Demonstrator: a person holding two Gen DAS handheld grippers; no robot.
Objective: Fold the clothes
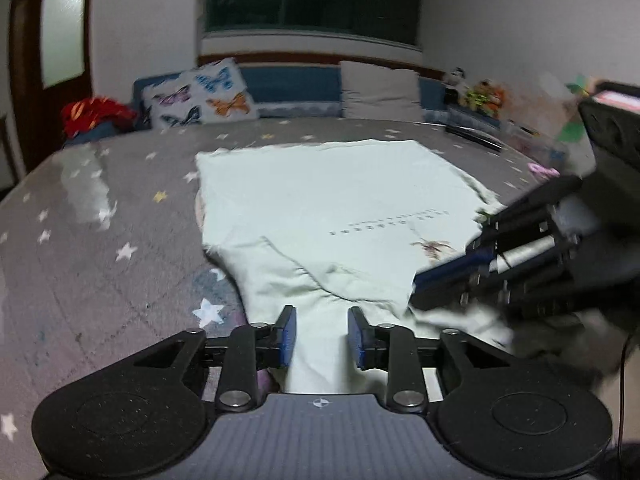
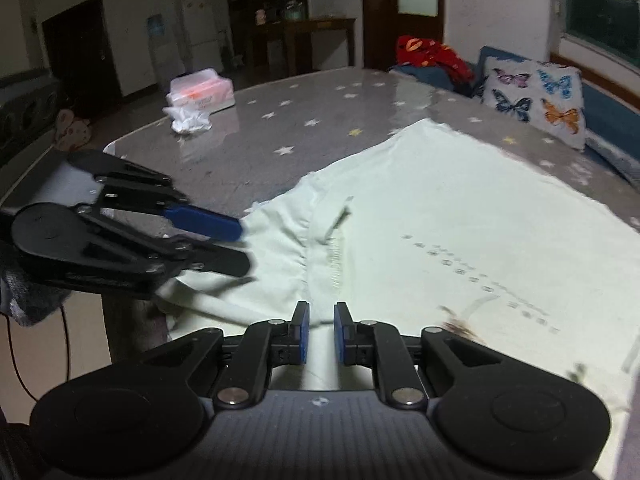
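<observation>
The wide grey bench with a glossy top printed with white and yellow stars [image 1: 120, 216] fills most of both views, and a blue cushioned seat runs along its far edge. Spread flat over the middle of the bench lies a pale mint-green cotton T-shirt with a line of small dark print and a little brownish motif [image 1: 328, 200]; its hem reaches toward the far edge, while its neck end and a gathered sleeve come up to the near edge, just under both tools. A white square cushion patterned with coloured butterflies [image 1: 200, 94] leans on the seat by the far left corner, with a crumpled red cloth [image 1: 96, 114] beside it. In the right wrist view a clear plastic pack of tissues [image 2: 202, 92] sits near the bench's left edge, well apart from the shirt.

The left tongs [image 1: 322, 334] hover over the shirt's near end with blue pads apart and cloth showing between them, not pinched. The right tongs [image 2: 321, 332] also stand apart, more narrowly, over the fabric by the collar seam; whether they touch it I cannot tell
</observation>
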